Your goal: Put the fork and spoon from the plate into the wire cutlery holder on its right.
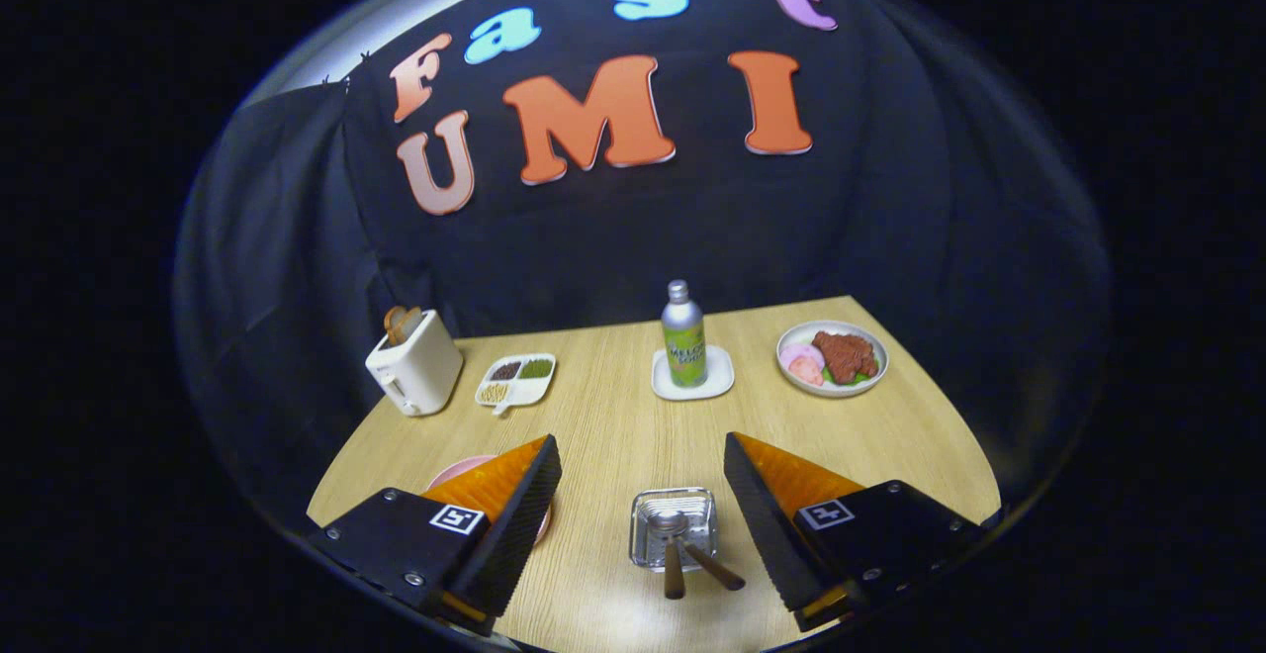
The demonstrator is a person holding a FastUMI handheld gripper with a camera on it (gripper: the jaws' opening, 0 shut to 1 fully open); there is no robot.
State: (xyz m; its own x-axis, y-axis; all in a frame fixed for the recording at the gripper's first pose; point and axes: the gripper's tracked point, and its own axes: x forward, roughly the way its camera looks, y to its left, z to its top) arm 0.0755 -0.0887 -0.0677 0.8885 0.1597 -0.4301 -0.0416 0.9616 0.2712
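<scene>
The gripper (643,455) hung above a wooden table (613,416) with its jaws spread wide and nothing between the fingertips, while the wire cutlery holder (674,528) stood below and between the fingers, two wooden-handled utensils (682,559) standing in it. A pink plate (465,467) lay partly hidden under the left finger. Beyond stood a toaster (415,364), a divided tray (516,379), a bottle (683,334) on a coaster (692,376), and a plate of food (832,357).

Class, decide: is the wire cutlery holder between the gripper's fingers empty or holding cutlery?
Holding cutlery: two handles stick out of the wire cutlery holder, a spoon bowl among them. The gripper is open.
</scene>
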